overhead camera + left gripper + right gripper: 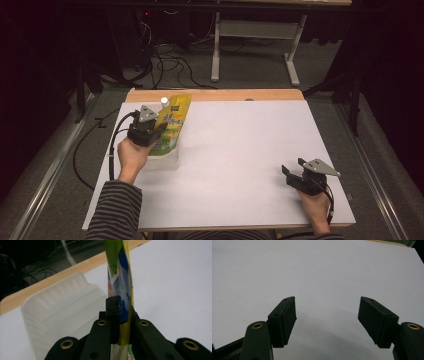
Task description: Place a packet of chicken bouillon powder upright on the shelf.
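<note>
Pouch (pixel 172 125) stands tilted at far left of the tabletop (pixel 240 150), over a clear tub (pixel 164 161). Left gripper (pixel 119 315) jaws clamped on its thin edge.

Risk: glossy film may slip or fold; pouch could miss the tub or tip it.

Right gripper (pixel 296 175) near right, jaws apart, idle.

Tabletop white, wooden far edge. Room dark; cables (pixel 165 62) on floor, desk legs (pixel 216 45) beyond.

Yellow-green pouch (pixel 172 125) with blue print, translucent white tub (pixel 165 161)
</note>
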Available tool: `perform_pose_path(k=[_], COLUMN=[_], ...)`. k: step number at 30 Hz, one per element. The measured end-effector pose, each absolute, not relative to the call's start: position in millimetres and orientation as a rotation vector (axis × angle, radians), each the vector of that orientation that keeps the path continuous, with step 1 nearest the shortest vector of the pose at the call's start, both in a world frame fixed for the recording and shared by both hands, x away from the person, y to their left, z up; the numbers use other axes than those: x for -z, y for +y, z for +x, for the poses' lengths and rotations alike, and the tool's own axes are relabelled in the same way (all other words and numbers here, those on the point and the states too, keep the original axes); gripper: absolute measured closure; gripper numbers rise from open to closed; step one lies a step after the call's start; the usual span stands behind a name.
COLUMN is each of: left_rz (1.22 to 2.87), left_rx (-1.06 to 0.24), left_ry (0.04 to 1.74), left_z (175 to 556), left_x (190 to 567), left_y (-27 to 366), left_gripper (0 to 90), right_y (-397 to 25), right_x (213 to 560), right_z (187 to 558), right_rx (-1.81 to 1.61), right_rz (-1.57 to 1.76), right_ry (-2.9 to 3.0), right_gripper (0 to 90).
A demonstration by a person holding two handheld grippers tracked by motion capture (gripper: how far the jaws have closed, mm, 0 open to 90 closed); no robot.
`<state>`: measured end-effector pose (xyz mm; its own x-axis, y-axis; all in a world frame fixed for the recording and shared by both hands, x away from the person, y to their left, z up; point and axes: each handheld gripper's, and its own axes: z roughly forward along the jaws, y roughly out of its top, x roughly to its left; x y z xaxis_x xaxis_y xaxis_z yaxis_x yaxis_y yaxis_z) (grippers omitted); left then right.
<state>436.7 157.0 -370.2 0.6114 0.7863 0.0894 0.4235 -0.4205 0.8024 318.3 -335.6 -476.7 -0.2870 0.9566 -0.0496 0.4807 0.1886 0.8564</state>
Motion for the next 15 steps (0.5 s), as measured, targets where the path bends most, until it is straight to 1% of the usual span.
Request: perform_pose_path(k=[4,9,12,15], left_rz=[2.044,2.12,2.169,2.2], left_rx=[-0.565,-0.538,-0.5,-0.462], left_ry=[0.973,0.986,1.028,1.041], left_z=[433.5,431.1,432.3,433.4], left_x=[374.3,369.7,368.2,366.3], left_y=[166.1,171.5,175.5,178.9], left_gripper=[87.4,86.3,85.2,86.5], right_y=[-335.0,-334.2,-334.5,-334.2], right_x=[476.7,476.9,476.9,477.1], right_z=[318.4,318.7,319.0,319.3], right_rx=[-1.004,-0.997,-0.998,-0.994], right_rz=[1.344,1.343,1.344,1.339], right_ry=[1.865,1.871,1.873,1.875], right_gripper=[31.4,31.3,31.3,31.3])
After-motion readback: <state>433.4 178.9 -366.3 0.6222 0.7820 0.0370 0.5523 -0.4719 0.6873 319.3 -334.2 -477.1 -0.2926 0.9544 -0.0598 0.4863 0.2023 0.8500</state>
